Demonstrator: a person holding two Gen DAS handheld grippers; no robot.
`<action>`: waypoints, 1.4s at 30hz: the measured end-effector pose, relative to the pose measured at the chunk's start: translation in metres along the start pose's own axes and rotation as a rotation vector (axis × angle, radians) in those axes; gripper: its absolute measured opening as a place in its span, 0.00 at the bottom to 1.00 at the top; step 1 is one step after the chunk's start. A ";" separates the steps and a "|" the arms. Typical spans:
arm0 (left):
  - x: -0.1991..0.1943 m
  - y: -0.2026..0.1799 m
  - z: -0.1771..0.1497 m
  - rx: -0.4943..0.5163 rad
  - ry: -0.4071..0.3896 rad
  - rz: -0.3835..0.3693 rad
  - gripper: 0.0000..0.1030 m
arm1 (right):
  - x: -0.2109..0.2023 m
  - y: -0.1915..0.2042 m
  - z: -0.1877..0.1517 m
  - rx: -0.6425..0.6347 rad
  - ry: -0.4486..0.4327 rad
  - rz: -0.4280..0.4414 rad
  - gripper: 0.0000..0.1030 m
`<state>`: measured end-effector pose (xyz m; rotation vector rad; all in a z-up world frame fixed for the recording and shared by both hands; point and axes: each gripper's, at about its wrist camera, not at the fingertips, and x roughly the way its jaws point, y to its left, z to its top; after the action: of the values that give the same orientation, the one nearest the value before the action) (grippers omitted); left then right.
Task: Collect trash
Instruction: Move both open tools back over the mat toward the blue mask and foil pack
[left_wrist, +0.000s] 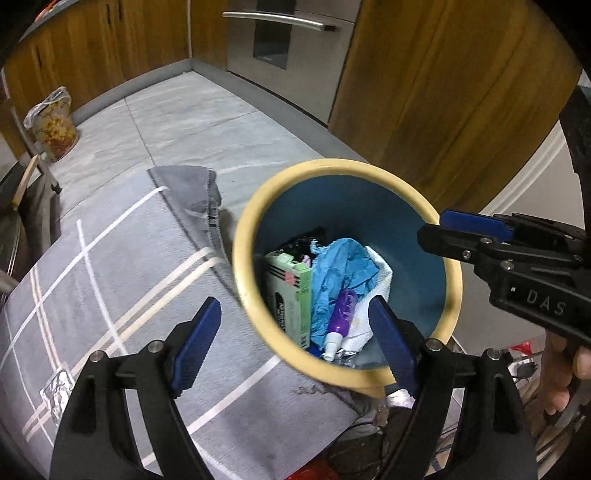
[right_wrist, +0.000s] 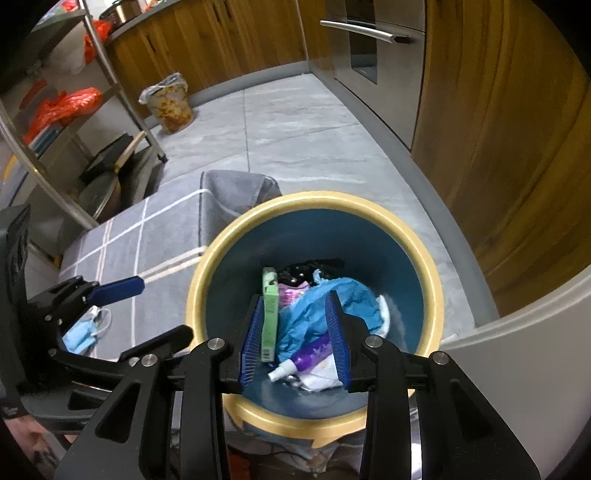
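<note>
A blue trash bin with a yellow rim (left_wrist: 255, 218) (right_wrist: 428, 258) stands by a grey rug. Inside lie a green box (left_wrist: 290, 295) (right_wrist: 270, 317), a blue glove (left_wrist: 340, 273) (right_wrist: 325, 306), a purple spray bottle (left_wrist: 341, 317) (right_wrist: 314, 354) and white paper (left_wrist: 380, 280). My left gripper (left_wrist: 299, 347) is open and empty, hovering over the bin's near left rim. My right gripper (right_wrist: 295, 339) is open and empty directly above the bin's mouth; it shows in the left wrist view (left_wrist: 480, 229) at the right. A blue face mask (right_wrist: 83, 334) lies on the rug, and a clear crumpled wrapper (left_wrist: 55, 387) too.
The grey rug with white lines (left_wrist: 110, 277) (right_wrist: 147, 236) has a folded corner. A lined floral bin (left_wrist: 53, 122) (right_wrist: 171, 103) stands by the wooden cabinets. A steel oven (left_wrist: 288, 44) is behind. A metal shelf rack (right_wrist: 92, 147) stands at left. Cables and clutter lie near my left gripper (left_wrist: 369, 435).
</note>
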<state>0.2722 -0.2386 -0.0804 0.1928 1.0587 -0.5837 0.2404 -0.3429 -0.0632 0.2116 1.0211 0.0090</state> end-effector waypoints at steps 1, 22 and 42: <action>-0.002 0.004 -0.002 -0.006 -0.001 0.002 0.79 | 0.000 0.002 0.001 -0.001 0.000 0.003 0.36; -0.041 0.100 -0.045 -0.135 -0.020 0.082 0.85 | 0.007 0.068 0.005 -0.104 0.005 0.083 0.53; -0.059 0.199 -0.145 -0.248 0.077 0.243 0.85 | 0.029 0.152 -0.001 -0.184 0.062 0.174 0.57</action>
<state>0.2480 0.0091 -0.1254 0.1240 1.1521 -0.2245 0.2685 -0.1911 -0.0611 0.1318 1.0544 0.2678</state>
